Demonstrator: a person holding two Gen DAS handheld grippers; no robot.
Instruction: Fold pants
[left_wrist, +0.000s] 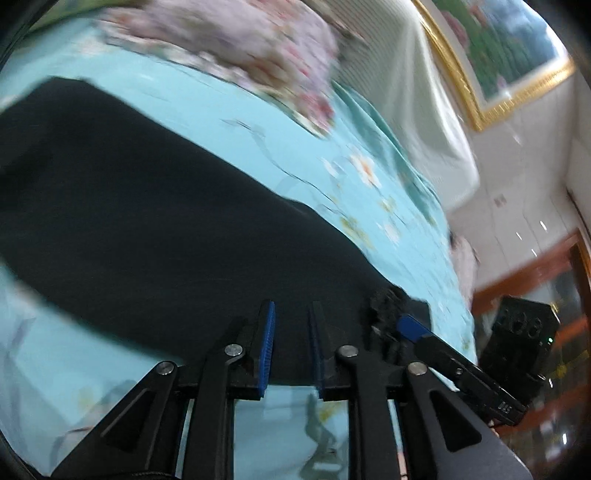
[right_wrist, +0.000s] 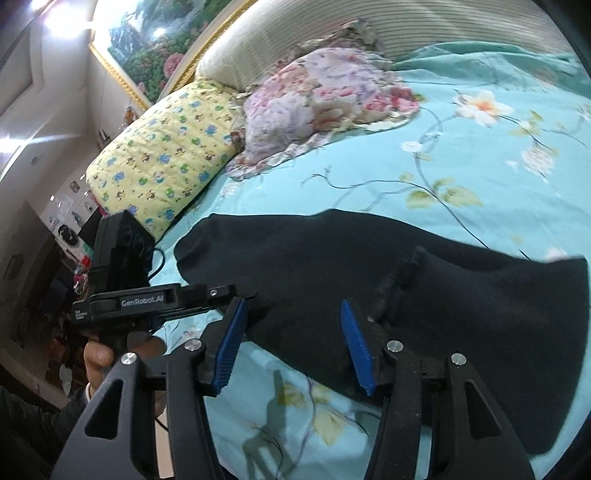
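Observation:
Black pants (left_wrist: 147, 206) lie spread on a light blue floral bedsheet (left_wrist: 295, 147). In the left wrist view my left gripper (left_wrist: 291, 343) hovers at the pants' near edge, jaws partly apart with nothing between the blue pads (left_wrist: 267, 347). The right gripper's tip (left_wrist: 413, 328) shows to its right, at a bunched bit of fabric. In the right wrist view the pants (right_wrist: 461, 295) stretch across the sheet (right_wrist: 443, 166). My right gripper (right_wrist: 291, 339) is open wide over their edge, empty. The left gripper's body (right_wrist: 147, 299) shows at left, held by a hand.
A floral quilt (right_wrist: 325, 96) and a yellow patterned pillow (right_wrist: 166, 147) lie toward the headboard (right_wrist: 295, 29). A gold-framed painting (left_wrist: 498, 55) hangs on the wall. The bed edge and wooden furniture (left_wrist: 535, 277) are at the right of the left wrist view.

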